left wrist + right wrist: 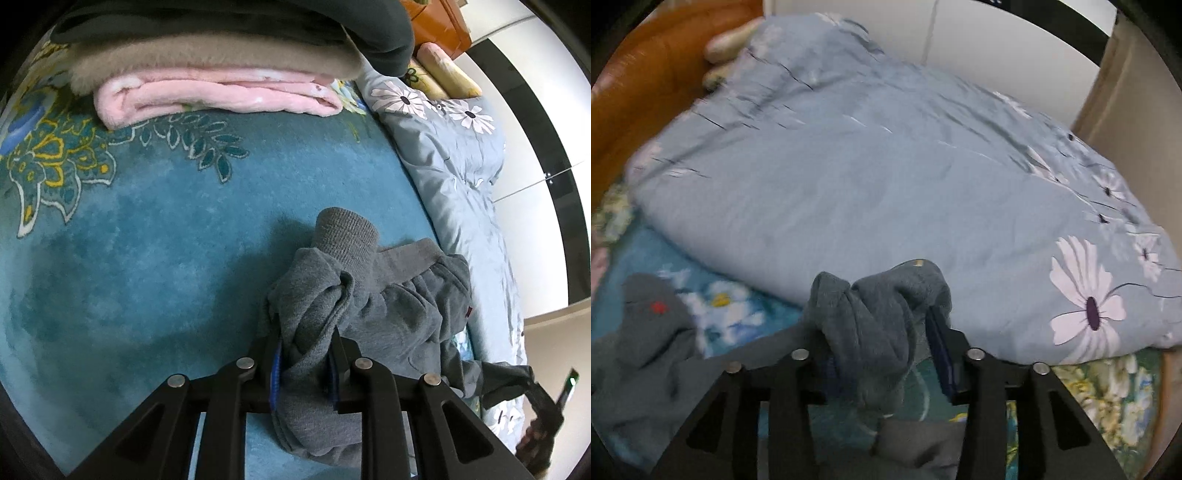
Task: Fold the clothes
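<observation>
Left wrist view: the left gripper (304,363) is clamped on a bunched grey knit sweatshirt (373,291) lying on the teal floral blanket (155,236), while the right gripper (882,350) pinches another fold of it beside the pale-blue flowered duvet (871,177).

Two close wrist views, shared quilt (443,155)

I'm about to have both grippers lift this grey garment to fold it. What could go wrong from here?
Both the left gripper and the right gripper pinch thick wads of the grey garment, so it may lift twisted rather than flat. The blue quilt crowds the garment's right side, so cloth may drag onto it.
</observation>
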{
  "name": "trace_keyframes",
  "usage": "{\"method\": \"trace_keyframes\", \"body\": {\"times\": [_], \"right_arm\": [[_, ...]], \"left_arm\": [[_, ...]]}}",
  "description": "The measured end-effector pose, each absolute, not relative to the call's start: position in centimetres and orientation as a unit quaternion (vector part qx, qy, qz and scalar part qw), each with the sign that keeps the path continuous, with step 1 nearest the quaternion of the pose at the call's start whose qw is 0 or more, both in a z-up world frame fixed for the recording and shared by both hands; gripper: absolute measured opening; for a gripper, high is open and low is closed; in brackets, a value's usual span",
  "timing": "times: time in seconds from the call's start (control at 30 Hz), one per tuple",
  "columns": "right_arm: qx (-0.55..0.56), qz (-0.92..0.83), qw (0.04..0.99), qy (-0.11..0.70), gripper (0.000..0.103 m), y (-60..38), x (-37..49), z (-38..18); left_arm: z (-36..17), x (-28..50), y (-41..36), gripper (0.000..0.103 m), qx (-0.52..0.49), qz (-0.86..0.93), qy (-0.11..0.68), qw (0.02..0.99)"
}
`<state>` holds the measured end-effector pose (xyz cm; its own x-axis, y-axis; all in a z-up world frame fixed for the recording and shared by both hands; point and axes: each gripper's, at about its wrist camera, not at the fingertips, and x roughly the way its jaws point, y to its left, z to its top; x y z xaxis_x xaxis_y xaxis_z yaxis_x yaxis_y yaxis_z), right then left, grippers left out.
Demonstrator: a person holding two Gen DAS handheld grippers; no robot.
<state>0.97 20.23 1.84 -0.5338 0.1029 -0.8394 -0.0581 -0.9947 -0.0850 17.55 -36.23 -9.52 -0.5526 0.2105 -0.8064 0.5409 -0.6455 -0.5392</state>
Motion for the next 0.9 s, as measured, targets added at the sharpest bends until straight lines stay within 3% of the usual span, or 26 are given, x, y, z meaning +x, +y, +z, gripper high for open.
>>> {"method": "trace_keyframes", "body": {"times": [0.03,0.17,0.43,0.6,0.63,0.67,0.73,0.9], "right_arm": [[-0.471,0.881,0.037,-0.012,0.060,20.6,2.3,2.7],[-0.436,0.895,0.036,0.085,0.062,23.8,8.9,4.6],[-0.528,0.780,0.054,0.331,0.061,26.3,19.6,-8.7],[-0.507,0.771,0.048,0.382,0.060,24.1,19.3,-10.6],[-0.508,0.772,0.051,0.379,0.049,23.5,18.9,-10.6],[-0.510,0.771,0.057,0.376,0.030,23.1,18.5,-10.7],[-0.516,0.764,0.067,0.381,0.008,22.5,17.9,-10.9],[-0.491,0.778,0.065,0.387,0.006,22.2,17.3,-8.3]], "left_arm": [[-9.6,17.6,-36.2,0.022,0.461,-0.780,0.409,0.106],[-9.9,17.6,-36.3,0.022,0.460,-0.778,0.416,0.103],[-10.1,17.6,-36.5,0.023,0.463,-0.773,0.421,0.100],[-10.2,17.7,-36.5,0.024,0.462,-0.773,0.424,0.098],[-10.3,17.8,-36.6,0.024,0.460,-0.772,0.427,0.098],[-10.3,17.9,-36.6,0.023,0.459,-0.771,0.431,0.098],[-10.4,18.0,-36.7,0.023,0.458,-0.769,0.436,0.096],[-10.3,17.4,-36.9,0.023,0.466,-0.766,0.434,0.086]]}}
